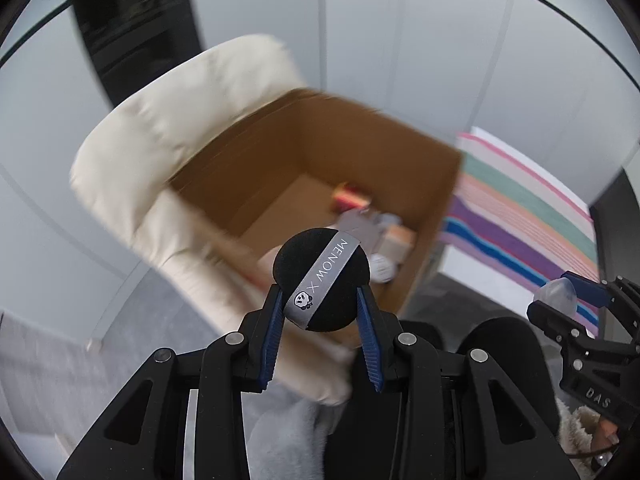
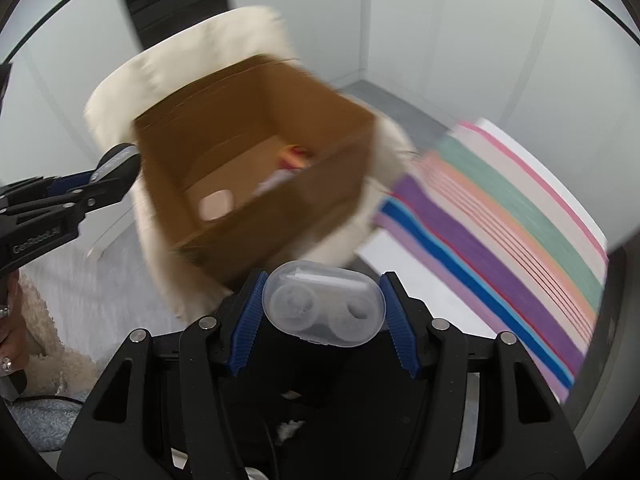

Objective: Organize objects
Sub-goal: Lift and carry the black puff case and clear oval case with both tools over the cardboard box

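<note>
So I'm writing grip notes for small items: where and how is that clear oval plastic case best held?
Across its two rounded ends, the way the right gripper has the clear case now: a blue pad on each end, the flat lid facing the camera. The smooth oval would likely slip from a pinch near one edge, so come in square to the long axis, centred.

The left hand-held gripper (image 1: pixel 320 300) pointed steeply downward, its blue-ribbed fingers (image 1: pixel 272 332) closed narrowly on a round black puff (image 1: pixel 320 276) with a grey ribbon. The right hand-held gripper (image 2: pixel 322 312) pointed down likewise, its fingers (image 2: pixel 400 336) set wider and pressing the ends of a clear oval case (image 2: pixel 323 309). Each gripper showed at the edge of the other's view. A hand (image 2: pixel 10 344) showed there, probably the left one, though blurred.
</note>
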### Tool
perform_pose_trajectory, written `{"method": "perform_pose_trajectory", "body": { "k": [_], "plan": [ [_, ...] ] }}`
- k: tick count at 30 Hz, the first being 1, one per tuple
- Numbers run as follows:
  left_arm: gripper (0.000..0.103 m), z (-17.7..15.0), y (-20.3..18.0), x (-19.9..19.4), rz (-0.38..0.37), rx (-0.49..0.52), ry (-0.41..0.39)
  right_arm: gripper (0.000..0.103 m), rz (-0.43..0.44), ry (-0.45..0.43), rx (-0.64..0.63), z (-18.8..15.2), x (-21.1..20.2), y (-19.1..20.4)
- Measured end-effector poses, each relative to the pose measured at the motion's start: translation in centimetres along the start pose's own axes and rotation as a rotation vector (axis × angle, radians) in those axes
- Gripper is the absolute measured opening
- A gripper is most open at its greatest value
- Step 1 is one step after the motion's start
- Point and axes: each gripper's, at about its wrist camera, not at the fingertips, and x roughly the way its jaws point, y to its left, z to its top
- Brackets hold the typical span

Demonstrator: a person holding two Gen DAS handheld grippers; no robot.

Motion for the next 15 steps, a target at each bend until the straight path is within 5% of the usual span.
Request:
{"method": "perform_pose_trajectory", "body": {
  "k": [7,15],
  "plan": [
    [0.036,-0.4,1.7,1.1,-0.013,-0.03,0.034,0.06,0.048,0.033,-0.104,0.3,1.3,5.1],
    [0.037,0.3,0.3,2.9,-0.049,-0.014,0.068,0.06,0.032,0.047,-0.089,0.9,2.6,4.2]
  ]
}}
